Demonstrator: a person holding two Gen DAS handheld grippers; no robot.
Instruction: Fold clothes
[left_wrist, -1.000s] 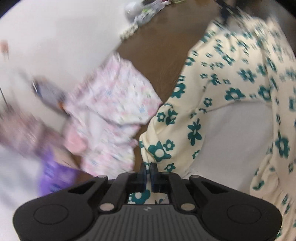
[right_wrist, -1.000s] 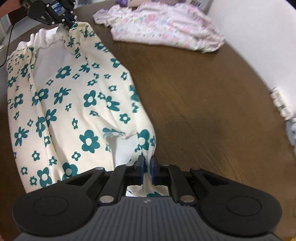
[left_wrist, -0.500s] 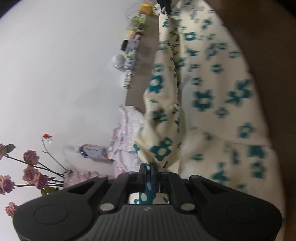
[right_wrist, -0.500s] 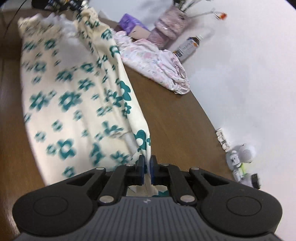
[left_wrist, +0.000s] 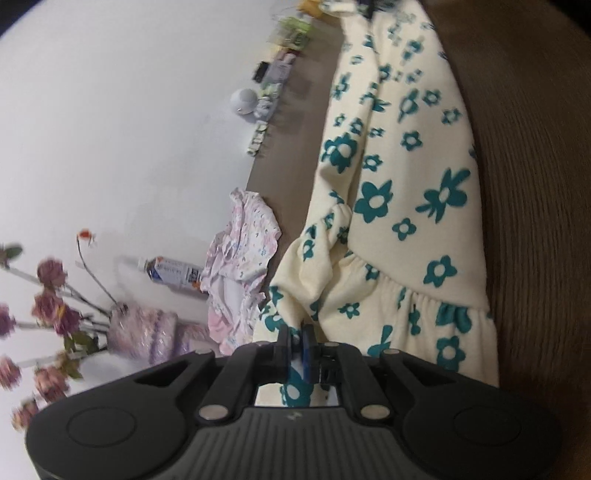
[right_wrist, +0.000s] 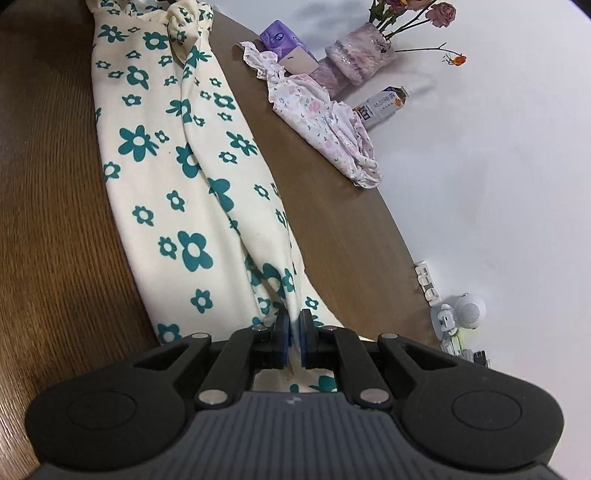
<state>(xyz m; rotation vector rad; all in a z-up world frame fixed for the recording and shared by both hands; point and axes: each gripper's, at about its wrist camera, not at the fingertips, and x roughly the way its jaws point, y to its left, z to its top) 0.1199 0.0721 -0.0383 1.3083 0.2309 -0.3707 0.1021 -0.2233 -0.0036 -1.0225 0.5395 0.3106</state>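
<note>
Place: a lived-in room of a home.
Surface: a dark wood-grain counter (right_wrist: 55, 206) pushed against a plain white wall (right_wrist: 498, 166).
Decoration: dried roses in a pink vase (right_wrist: 356, 55).
Everyday items: a drink bottle (right_wrist: 384, 103), a purple tissue pack (right_wrist: 280, 38), a small white robot toy (right_wrist: 461, 314).
Laundry: a cream dress with teal flowers (right_wrist: 177, 177) and a pink floral garment (right_wrist: 325, 129) lying on the wood.

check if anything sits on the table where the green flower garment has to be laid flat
Nothing visible does. The green flower garment lies on bare wood of the table; the pink floral garment sits apart, toward the wall. Both hand-held grippers are shut on its edge.
</note>
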